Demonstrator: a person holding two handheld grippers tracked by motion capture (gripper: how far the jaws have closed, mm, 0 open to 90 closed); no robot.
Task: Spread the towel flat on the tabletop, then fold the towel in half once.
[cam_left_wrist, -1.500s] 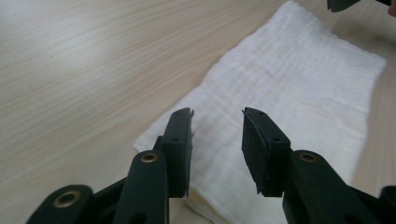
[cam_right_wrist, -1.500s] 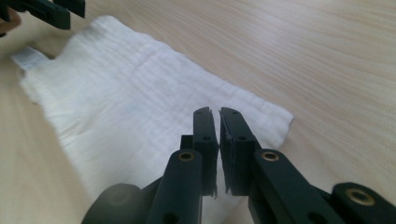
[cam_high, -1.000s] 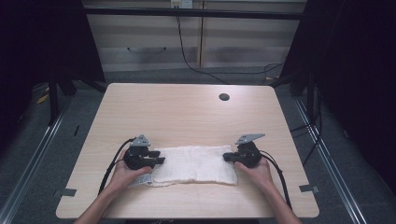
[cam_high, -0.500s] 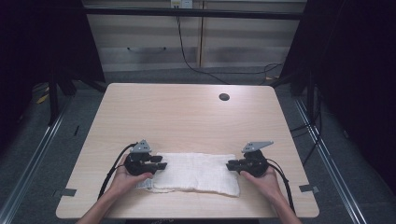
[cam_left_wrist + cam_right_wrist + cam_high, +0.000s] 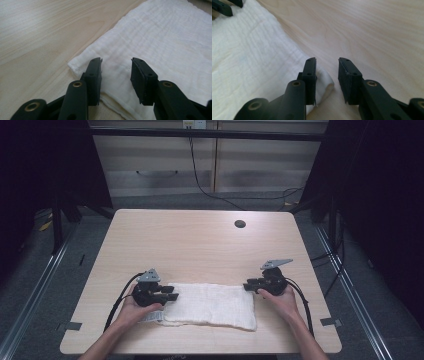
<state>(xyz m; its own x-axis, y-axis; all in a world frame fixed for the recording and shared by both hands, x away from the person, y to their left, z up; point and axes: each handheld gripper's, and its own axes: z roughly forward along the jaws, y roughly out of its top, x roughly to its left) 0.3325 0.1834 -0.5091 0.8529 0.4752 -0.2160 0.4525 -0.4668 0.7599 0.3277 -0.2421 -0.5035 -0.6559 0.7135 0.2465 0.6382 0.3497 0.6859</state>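
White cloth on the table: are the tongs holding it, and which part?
No. Both tongs, left and right, are open at the cloth's ends, gripping nothing.

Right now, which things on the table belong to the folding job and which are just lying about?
Part of the job:
- white folded textured cloth
- left gripper, jaws open over the cloth's corner
- right gripper, jaws just opened, open at the cloth's other end

Just there:
- small dark round hole in the light wooden table
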